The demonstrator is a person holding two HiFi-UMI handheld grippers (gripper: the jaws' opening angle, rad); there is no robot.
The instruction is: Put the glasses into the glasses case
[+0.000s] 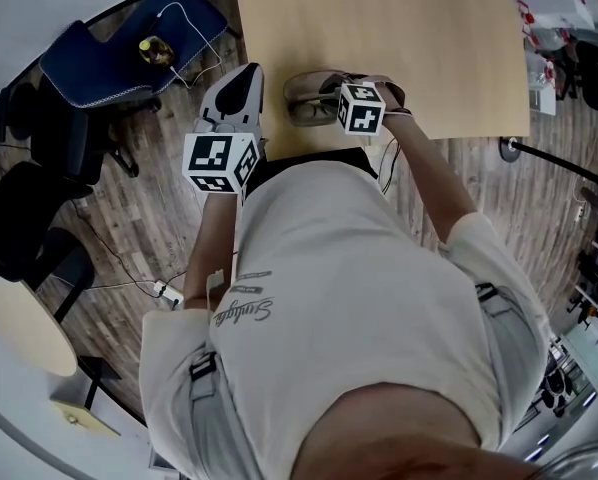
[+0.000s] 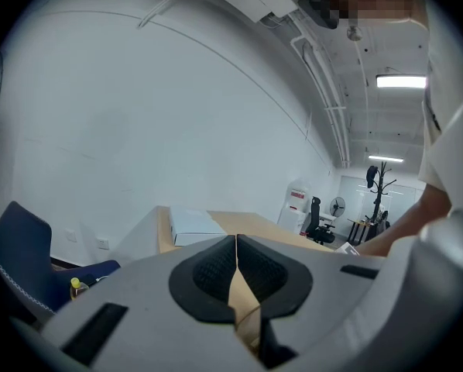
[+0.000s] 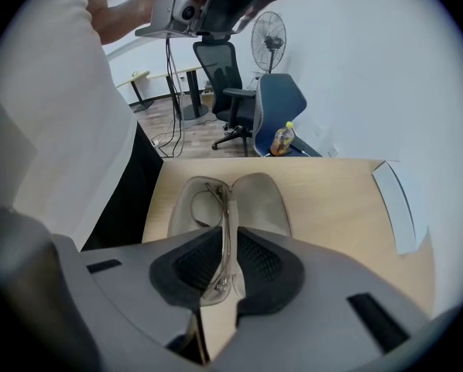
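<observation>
An open beige glasses case lies on the wooden table, near its front edge; the head view shows the glasses case too. A pair of clear-framed glasses rests in the case's left half, one lens in the shell. The frame runs up through the gap of my right gripper. That gripper points steeply down over the case, and its pads stand just apart from the frame. The marker cube hides its jaws in the head view. My left gripper hovers off the table's left corner, pads together and nothing in them; the head view places the left gripper left of the case.
A flat white box lies at the table's far end. A blue chair with a yellow bottle on it stands left of the table, with cables on the floor. Office chairs and a fan are further off.
</observation>
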